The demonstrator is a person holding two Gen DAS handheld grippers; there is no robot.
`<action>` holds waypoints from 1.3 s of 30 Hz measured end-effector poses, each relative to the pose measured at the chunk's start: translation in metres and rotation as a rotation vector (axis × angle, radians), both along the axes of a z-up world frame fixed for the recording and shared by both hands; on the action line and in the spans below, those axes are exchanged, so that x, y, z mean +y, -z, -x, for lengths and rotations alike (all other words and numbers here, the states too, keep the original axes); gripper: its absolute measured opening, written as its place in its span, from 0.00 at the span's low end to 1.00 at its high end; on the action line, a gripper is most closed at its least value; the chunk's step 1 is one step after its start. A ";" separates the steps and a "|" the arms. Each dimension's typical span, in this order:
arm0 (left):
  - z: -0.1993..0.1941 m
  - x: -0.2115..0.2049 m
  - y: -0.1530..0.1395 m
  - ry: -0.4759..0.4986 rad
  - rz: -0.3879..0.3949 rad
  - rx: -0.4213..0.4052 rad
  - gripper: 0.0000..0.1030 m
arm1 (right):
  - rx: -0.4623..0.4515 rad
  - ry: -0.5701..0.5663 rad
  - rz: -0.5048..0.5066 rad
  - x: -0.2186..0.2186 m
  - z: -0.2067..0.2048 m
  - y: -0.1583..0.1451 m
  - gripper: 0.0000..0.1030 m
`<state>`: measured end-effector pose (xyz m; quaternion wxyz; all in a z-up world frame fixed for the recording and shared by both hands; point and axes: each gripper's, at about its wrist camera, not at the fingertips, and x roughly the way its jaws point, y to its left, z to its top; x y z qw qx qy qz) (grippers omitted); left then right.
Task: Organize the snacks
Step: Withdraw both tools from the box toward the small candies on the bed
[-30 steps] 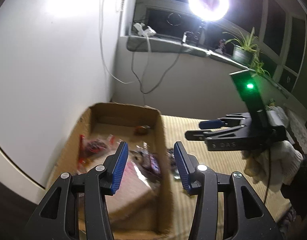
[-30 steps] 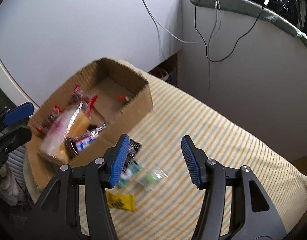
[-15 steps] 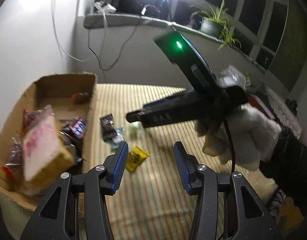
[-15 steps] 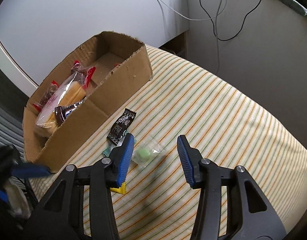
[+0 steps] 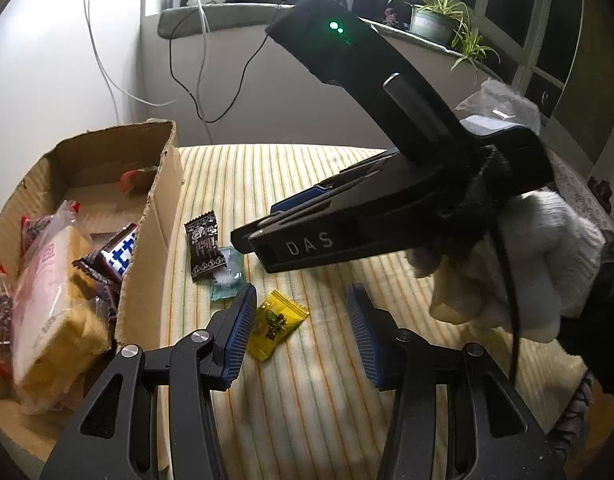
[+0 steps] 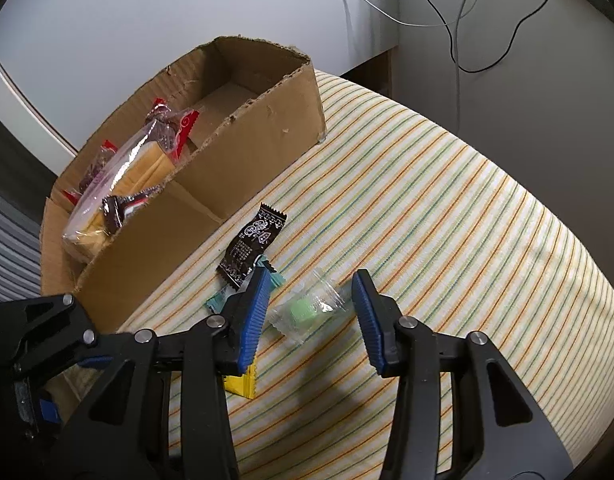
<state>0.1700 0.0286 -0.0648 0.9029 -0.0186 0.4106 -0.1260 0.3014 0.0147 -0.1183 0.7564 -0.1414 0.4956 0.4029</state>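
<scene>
A clear packet with a green sweet [image 6: 313, 308] lies on the striped cloth between the jaws of my right gripper [image 6: 311, 318]; the jaws are closing and the pads do not touch it. My left gripper [image 5: 301, 330] is open just above a yellow packet [image 5: 275, 324], which lies by its left pad. Close by are a black packet [image 5: 205, 245] [image 6: 251, 246] and a teal packet [image 5: 227, 274]. The cardboard box [image 5: 149, 236] [image 6: 267, 120] on the left holds a wrapped cake [image 5: 47, 308] and several small snacks.
A gloved hand [image 5: 511, 264] carries the right gripper across the left wrist view. Cables [image 6: 459, 20] hang down the wall behind the table. A windowsill with potted plants [image 5: 439, 20] runs along the back. The cloth's edge drops away at the right.
My left gripper swung from over the box to the loose packets on the cloth. My right gripper sank toward the green sweet packet and its jaws narrowed around it.
</scene>
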 end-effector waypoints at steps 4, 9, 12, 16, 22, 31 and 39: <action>-0.007 -0.006 0.010 0.005 -0.027 0.013 0.45 | -0.021 -0.011 0.024 -0.001 0.002 0.000 0.33; -0.012 -0.009 0.020 0.011 -0.060 0.035 0.45 | -0.026 -0.016 0.038 -0.010 0.002 -0.001 0.31; -0.011 -0.011 0.024 0.029 -0.046 0.055 0.44 | -0.039 -0.014 0.055 -0.016 0.004 -0.002 0.31; -0.008 -0.011 0.027 0.043 -0.033 0.073 0.37 | -0.047 -0.009 0.063 -0.028 0.007 -0.002 0.31; -0.005 -0.015 0.024 0.069 -0.039 0.085 0.37 | -0.045 0.005 0.045 -0.045 0.010 -0.001 0.31; 0.005 -0.017 0.019 0.074 -0.063 0.088 0.58 | -0.047 0.016 0.040 -0.053 0.015 -0.002 0.36; 0.024 -0.016 0.027 0.077 -0.100 0.084 0.49 | -0.065 0.011 0.052 -0.054 0.025 -0.002 0.38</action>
